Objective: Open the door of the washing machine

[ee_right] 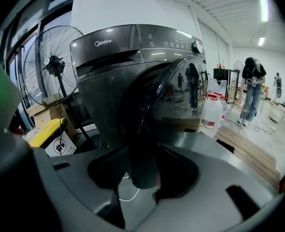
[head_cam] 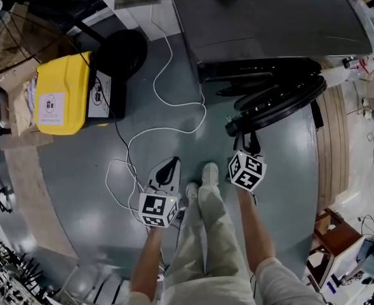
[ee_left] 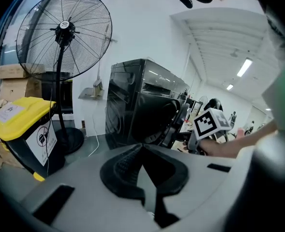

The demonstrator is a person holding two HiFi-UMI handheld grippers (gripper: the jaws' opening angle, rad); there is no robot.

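The dark washing machine (head_cam: 269, 18) stands ahead of me, its front facing the right gripper view (ee_right: 132, 52). Its round glass door (head_cam: 282, 100) stands swung partly out from the drum opening. My right gripper (head_cam: 249, 138) is at the door's free edge, and in the right gripper view the dark door rim (ee_right: 181, 95) sits between its jaws (ee_right: 142, 170), which are shut on it. My left gripper (head_cam: 169, 169) hangs lower left, away from the machine, with its fingers closed to a point (ee_left: 141, 149) and nothing between them. The left gripper view shows the machine (ee_left: 132, 100) and the right gripper's marker cube (ee_left: 211, 122).
A yellow-lidded bin (head_cam: 63, 94) and a standing fan's black base (head_cam: 123, 49) are at the left, with a white cable (head_cam: 167, 107) looping over the grey floor. My own legs and shoes (head_cam: 206, 176) stand between the grippers. A wooden platform (head_cam: 336, 132) with a white jug (ee_right: 212, 115) lies right.
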